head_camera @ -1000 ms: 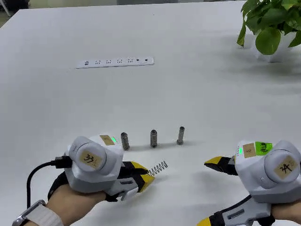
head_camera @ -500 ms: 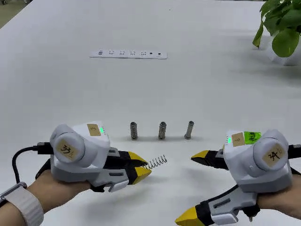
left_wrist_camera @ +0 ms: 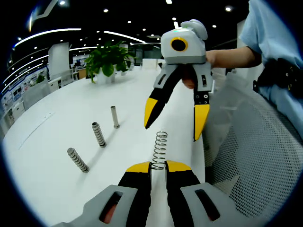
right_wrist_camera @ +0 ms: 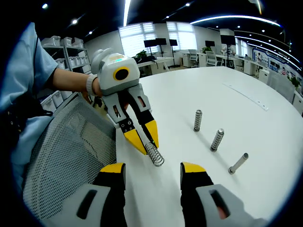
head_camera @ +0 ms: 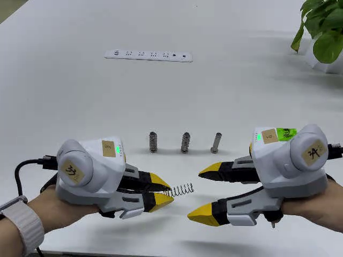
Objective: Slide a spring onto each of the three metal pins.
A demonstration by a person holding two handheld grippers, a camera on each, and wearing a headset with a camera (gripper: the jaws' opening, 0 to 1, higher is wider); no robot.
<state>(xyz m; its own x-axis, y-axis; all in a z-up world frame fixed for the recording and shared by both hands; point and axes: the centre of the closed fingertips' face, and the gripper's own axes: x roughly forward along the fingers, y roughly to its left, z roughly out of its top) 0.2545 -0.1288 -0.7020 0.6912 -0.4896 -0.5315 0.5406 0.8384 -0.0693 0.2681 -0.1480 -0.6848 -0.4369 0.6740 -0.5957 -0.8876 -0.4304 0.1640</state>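
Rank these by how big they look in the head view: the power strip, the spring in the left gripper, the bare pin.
1. Power strip, clearly the longest.
2. Spring, pinched in the left gripper.
3. Bare pin, slightly shorter. The spring lies nearer the camera, so their true order is unsure.
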